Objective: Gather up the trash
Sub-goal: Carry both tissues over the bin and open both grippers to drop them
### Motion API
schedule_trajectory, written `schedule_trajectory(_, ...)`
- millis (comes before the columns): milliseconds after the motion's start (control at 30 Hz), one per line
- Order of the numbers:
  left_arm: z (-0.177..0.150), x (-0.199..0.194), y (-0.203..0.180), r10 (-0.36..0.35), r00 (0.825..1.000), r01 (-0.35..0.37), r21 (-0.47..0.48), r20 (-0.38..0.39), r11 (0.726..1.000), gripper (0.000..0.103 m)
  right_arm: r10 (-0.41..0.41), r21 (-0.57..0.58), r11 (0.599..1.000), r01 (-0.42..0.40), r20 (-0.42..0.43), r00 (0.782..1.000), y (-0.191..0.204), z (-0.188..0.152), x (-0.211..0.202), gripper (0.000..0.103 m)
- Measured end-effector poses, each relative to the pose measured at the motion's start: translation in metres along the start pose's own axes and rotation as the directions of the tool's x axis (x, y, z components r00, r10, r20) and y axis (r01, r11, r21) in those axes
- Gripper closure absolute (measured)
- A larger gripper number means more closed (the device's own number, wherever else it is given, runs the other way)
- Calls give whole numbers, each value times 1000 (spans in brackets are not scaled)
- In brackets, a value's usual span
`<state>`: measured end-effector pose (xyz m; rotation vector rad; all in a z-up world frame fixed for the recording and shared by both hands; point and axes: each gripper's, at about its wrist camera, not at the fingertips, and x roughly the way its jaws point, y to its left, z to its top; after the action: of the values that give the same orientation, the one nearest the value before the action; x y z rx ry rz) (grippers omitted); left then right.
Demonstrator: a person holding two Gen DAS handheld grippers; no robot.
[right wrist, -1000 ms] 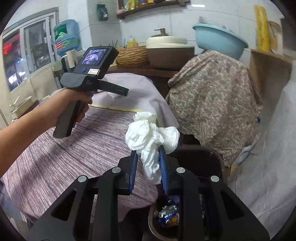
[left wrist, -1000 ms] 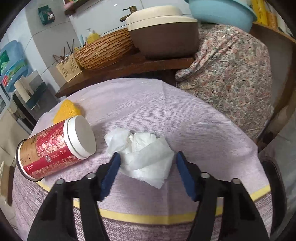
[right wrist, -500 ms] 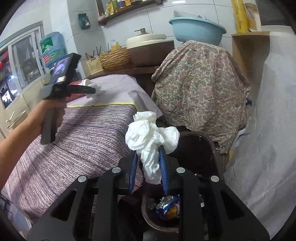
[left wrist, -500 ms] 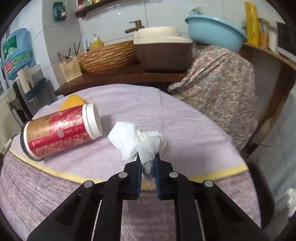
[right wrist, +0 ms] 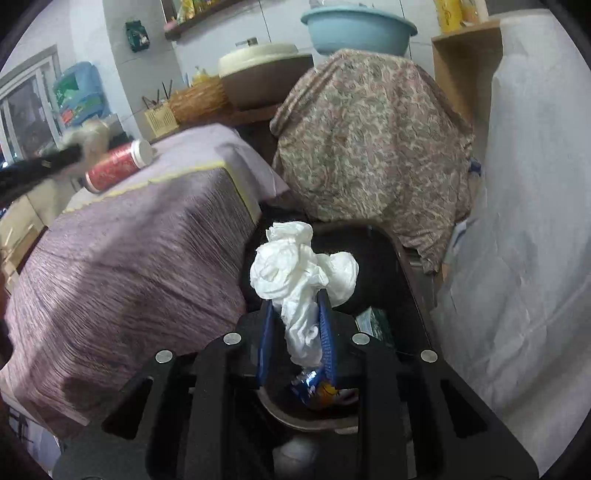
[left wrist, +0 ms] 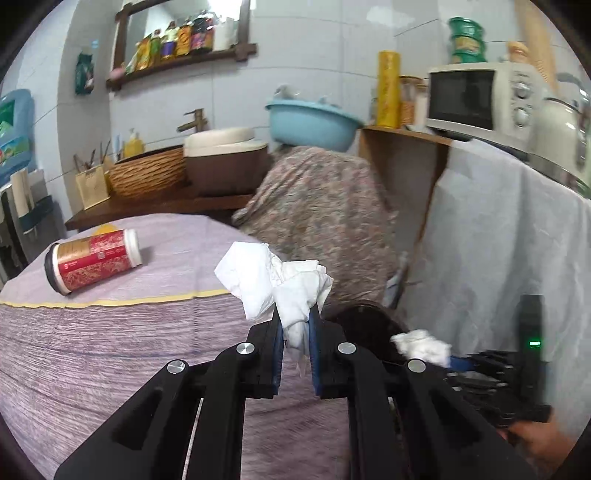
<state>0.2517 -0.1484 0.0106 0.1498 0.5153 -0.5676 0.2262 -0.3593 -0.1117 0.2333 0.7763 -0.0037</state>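
Your left camera sits close behind its gripper [left wrist: 295, 345] and looks across the table [left wrist: 110, 332] toward the back shelf. Your right camera looks down over its gripper [right wrist: 297, 332] into the bin [right wrist: 406, 280]. Both views share the table, the red can [left wrist: 94, 260] and the blue bowl [right wrist: 358, 27].

Quick count: two crumpled white tissue wads, one [left wrist: 275, 280] pinched in the left gripper [left wrist: 295, 332] and one [right wrist: 301, 269] in the right gripper [right wrist: 297, 325]. One red canister [left wrist: 94, 260] lies at 9 o'clock, one blue basin [left wrist: 312, 123] at 12. One dark trash bin [right wrist: 406, 273], holding maybe two wrappers, blurry.
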Motion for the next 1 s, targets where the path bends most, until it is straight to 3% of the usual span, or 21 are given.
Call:
schedule_trajectory(133,-12,0,-31,-51,999,51,22,-4,998,91,-31,17,999,32,-70,997,-11,-17,26,79)
schedule_trajectory(300,-27,27,-63,-102,993,104,27,-60,994,91,-52,43,997,57,-120,991,-27,-32,55,78)
schedule_trajectory(333,-29,33,-67,-109,991,111,22,-76,994,91,-63,37,997,67,-115,991,-29,-35,59,73)
schedule_trajectory(433,-39,54,-74,-142,981,141,-16,-132,990,91,-97,36,994,102,-116,988,-33,-41,68,43)
schedule_trajectory(700,-59,95,-93,-157,960,158,-16,-231,987,91,-168,28,985,171,-76,983,-46,-46,50,43)
schedule_trajectory(900,-74,138,-105,-159,933,161,-22,-324,987,91,-272,-23,962,272,-67,960,-60,-48,28,41)
schedule_trajectory(1000,-84,158,-110,-171,910,170,-38,-378,985,91,-312,-20,950,311,-64,948,-69,-51,20,37)
